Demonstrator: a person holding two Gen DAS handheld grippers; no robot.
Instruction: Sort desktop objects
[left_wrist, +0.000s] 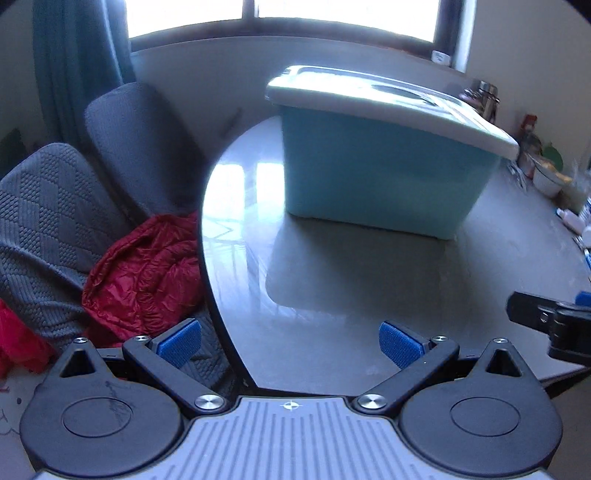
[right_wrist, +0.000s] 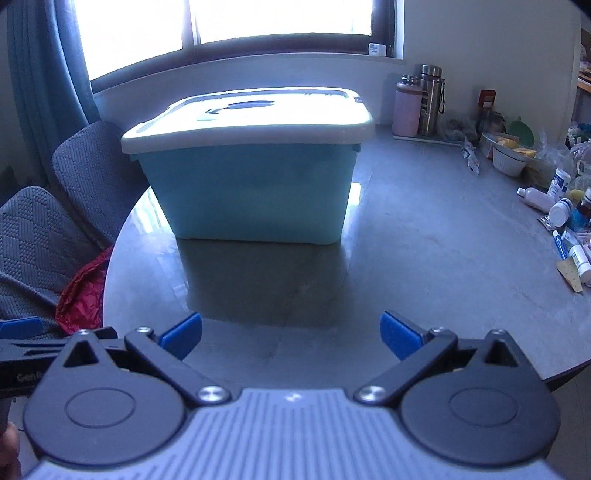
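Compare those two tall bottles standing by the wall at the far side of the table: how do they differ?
The pink bottle looks matte and pastel, while the steel bottle is shiny bare metal. The pink bottle is shorter and looks wider; the steel bottle rises above it. The steel bottle has a dark strap hanging down its side, and no strap shows on the pink bottle. Both stand upright, capped, side by side on the grey table.

- Backlit from blown-out window (right_wrist: 229, 29) at 12 o'clock.
- Dim, bluish foreground; soft shadow before storage box (right_wrist: 255, 195) toward 6.
- Glare on table (left_wrist: 236, 192) at 9.
- Fisheye bending, dark corners.
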